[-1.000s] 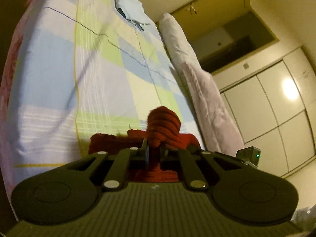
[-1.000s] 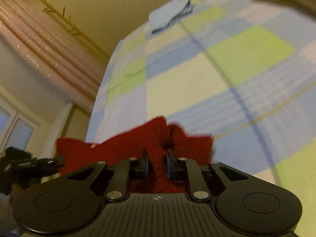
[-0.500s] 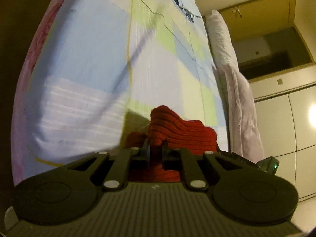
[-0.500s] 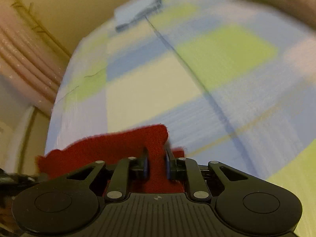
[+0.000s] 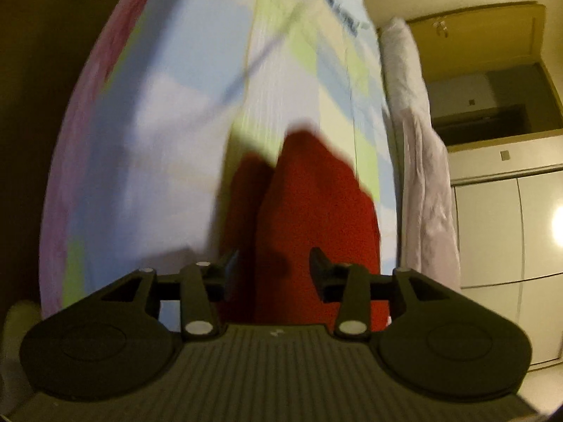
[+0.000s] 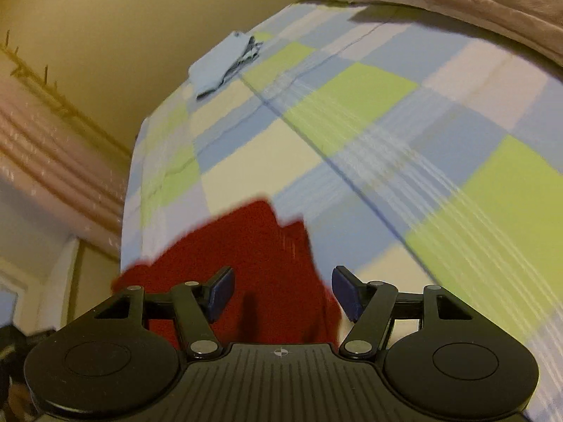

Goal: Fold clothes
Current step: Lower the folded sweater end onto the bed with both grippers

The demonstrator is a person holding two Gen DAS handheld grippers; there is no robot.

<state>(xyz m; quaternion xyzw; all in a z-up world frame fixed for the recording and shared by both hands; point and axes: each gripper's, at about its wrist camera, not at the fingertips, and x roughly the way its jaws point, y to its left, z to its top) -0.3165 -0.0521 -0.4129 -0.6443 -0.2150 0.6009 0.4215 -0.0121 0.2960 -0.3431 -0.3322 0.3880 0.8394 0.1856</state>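
A red knitted garment (image 5: pixel 309 204) lies on the checked bedsheet (image 5: pixel 169 112), blurred by motion. My left gripper (image 5: pixel 275 263) hangs just over its near end with jaws opening; the cloth shows in the gap, and the pads stand clear of it. In the right wrist view the same red garment (image 6: pixel 253 246) lies folded below my right gripper (image 6: pixel 283 286). Its jaws are opening wide, and the blue pads (image 6: pixel 221 290) do not press the cloth.
A folded light-blue garment (image 6: pixel 220 65) rests at the far end of the bedsheet (image 6: pixel 369 112). A rolled pale quilt (image 5: pixel 418 147) runs along the bed's side, with white wardrobe doors (image 5: pixel 499 232) beyond. Pink curtains (image 6: pixel 45 154) hang past the other edge.
Both grippers were shut on the red garment in the earlier frames; now both have let go and stand open. The garment has dropped flat onto the sheet, and both views have swung.
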